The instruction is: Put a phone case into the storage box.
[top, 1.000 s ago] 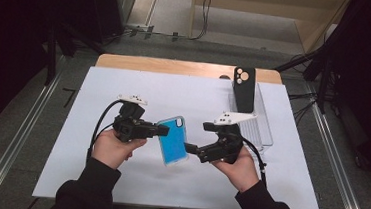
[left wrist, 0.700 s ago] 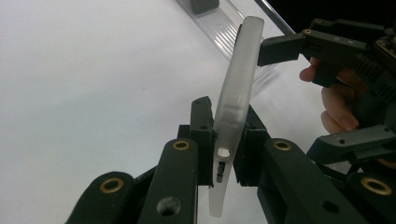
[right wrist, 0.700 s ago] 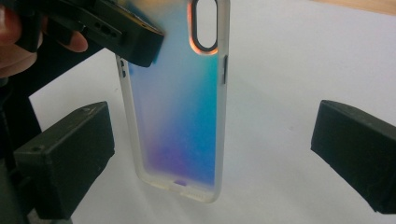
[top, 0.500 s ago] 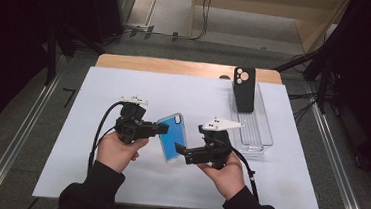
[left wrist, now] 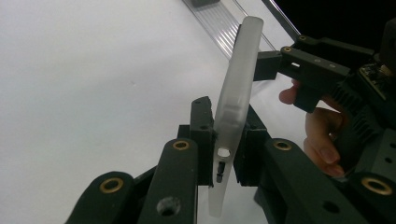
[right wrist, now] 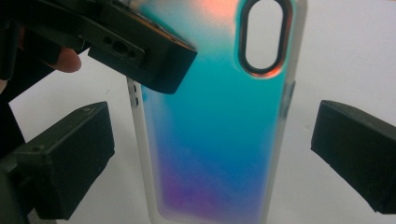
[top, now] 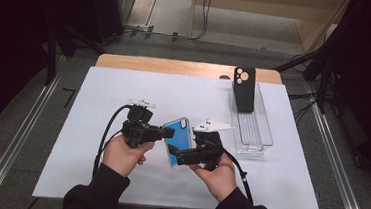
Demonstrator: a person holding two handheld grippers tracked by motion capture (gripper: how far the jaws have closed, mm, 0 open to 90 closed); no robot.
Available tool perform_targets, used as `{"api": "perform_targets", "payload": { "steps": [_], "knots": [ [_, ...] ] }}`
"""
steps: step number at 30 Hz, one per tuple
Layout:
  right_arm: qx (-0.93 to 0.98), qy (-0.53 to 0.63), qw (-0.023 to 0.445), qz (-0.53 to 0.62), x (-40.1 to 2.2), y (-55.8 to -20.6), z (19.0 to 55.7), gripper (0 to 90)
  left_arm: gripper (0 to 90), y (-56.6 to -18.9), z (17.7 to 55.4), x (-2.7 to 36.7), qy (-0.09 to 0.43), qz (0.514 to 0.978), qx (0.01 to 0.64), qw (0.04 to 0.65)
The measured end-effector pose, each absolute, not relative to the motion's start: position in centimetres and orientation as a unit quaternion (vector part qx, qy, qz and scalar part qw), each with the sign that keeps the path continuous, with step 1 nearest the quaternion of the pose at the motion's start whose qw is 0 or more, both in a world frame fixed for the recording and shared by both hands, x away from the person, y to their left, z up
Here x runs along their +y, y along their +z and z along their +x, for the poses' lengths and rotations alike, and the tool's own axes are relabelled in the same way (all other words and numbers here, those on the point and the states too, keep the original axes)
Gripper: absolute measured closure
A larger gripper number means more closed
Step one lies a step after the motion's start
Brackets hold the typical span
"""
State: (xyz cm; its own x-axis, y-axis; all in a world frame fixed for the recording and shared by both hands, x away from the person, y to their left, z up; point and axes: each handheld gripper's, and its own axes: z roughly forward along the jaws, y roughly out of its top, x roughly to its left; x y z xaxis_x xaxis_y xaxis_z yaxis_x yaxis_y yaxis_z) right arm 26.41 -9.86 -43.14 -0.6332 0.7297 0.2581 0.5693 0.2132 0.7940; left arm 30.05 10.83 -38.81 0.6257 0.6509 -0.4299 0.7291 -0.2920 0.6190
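Observation:
A blue-to-purple gradient phone case [top: 180,134] with frosted edges is held up above the white mat. My left gripper [top: 167,132] is shut on it; in the left gripper view the pads clamp the case [left wrist: 236,93] edge-on near its lower end, and the left gripper [left wrist: 224,140] points right. My right gripper [top: 175,156] comes in from the right with open jaws. In the right gripper view the case [right wrist: 215,126] stands between the two spread pads of the right gripper [right wrist: 212,154], with gaps on both sides. The left gripper's jaw [right wrist: 140,46] covers the case's upper left.
A black phone [top: 243,89] leans upright at the far end of a clear plastic tray [top: 256,135] on the right of the white mat [top: 124,89]. A wooden table edge [top: 176,66] runs behind. Cables trail from both grippers.
My right gripper has moved left toward the case, and its open jaws now stand on either side of it. The left gripper holds the case in about the same place.

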Motion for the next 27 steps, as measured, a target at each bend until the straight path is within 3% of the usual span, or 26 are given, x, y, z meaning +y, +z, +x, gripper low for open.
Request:
{"api": "perform_targets", "payload": {
  "steps": [11, 16, 23, 27],
  "knots": [
    [0.776, 0.455, 0.091, 0.426, -9.4, -43.5, 26.7, 0.0, 80.6, -38.8, 29.6, 9.8, -0.050, 0.808, 0.422, 0.409],
    [0.777, 0.460, 0.089, 0.420, -9.4, -43.6, 26.6, 15.6, 80.5, -38.8, 29.4, 9.6, -0.052, 0.809, 0.419, 0.410],
    [0.780, 0.463, 0.087, 0.413, -9.6, -43.4, 26.5, 18.1, 80.1, -38.7, 29.3, 9.6, -0.048, 0.810, 0.410, 0.415],
    [0.780, 0.462, 0.084, 0.414, -9.7, -43.4, 26.5, 18.1, 64.1, -38.4, 29.3, 9.7, -0.045, 0.813, 0.408, 0.414]
  ]
}}
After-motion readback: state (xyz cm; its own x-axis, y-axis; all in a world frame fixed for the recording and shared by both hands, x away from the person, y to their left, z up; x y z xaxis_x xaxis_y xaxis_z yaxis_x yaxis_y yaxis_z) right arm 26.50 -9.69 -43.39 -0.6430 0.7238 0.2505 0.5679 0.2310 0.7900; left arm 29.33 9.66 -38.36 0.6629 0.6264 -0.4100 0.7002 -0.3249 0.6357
